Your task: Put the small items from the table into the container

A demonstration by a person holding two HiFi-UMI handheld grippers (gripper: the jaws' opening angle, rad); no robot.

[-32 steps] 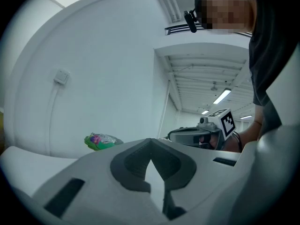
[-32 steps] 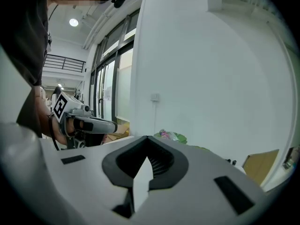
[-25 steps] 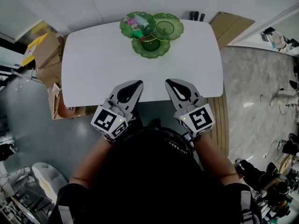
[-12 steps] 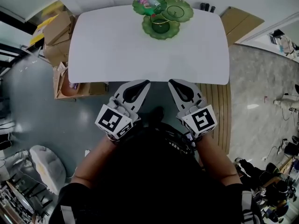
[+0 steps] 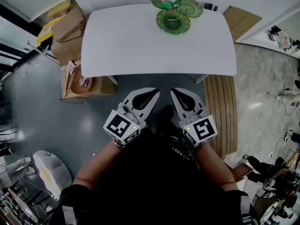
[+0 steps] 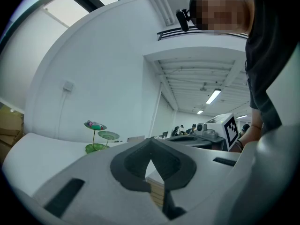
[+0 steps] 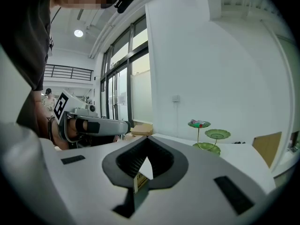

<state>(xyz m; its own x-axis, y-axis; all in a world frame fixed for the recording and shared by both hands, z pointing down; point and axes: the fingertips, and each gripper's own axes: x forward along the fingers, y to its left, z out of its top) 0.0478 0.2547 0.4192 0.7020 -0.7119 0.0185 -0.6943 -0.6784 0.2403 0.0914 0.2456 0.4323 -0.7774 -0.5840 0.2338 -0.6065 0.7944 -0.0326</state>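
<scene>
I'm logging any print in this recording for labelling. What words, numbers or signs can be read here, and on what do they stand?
No word or number can be read in any view.
Left marker cube: black-and-white square pattern, no letters.
Right marker cube: another such pattern, no letters.
Cardboard box on the floor by the white table: a printed patch, too small to read.

The white worktop (image 5: 150, 46) carries a green three-dish stand (image 5: 174, 13) near its far edge. A few small dark objects (image 5: 211, 7) lie at its far right corner.
</scene>
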